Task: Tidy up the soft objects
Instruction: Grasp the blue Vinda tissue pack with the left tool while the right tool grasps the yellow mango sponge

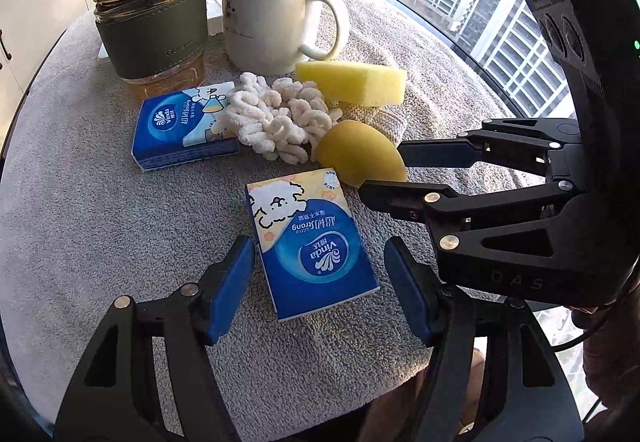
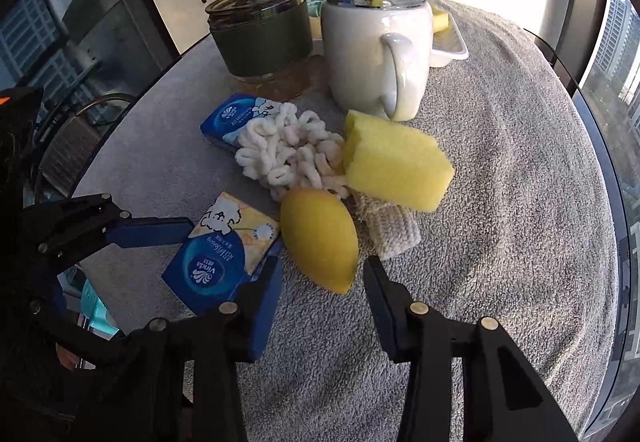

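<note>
On the grey towel lie a near blue tissue pack (image 1: 312, 242) (image 2: 222, 252), a second tissue pack (image 1: 186, 124) (image 2: 234, 118), a white looped scrunchie (image 1: 276, 118) (image 2: 290, 154), a yellow egg-shaped sponge (image 1: 360, 156) (image 2: 320, 238), a yellow block sponge (image 1: 352, 82) (image 2: 394, 166) and a knitted cream cloth (image 1: 384, 120) (image 2: 390, 228). My left gripper (image 1: 320, 282) (image 2: 224, 246) is open, its fingers on either side of the near tissue pack. My right gripper (image 2: 322, 294) (image 1: 384, 170) is open, its fingers around the near end of the egg sponge.
A green-sleeved glass cup with a straw (image 1: 154, 26) (image 2: 262, 38) and a white lidded mug (image 1: 280, 6) (image 2: 378, 42) stand behind the pile. A white tray (image 2: 450, 42) sits behind the mug. The round table's edge (image 2: 600, 162) borders a window on the right.
</note>
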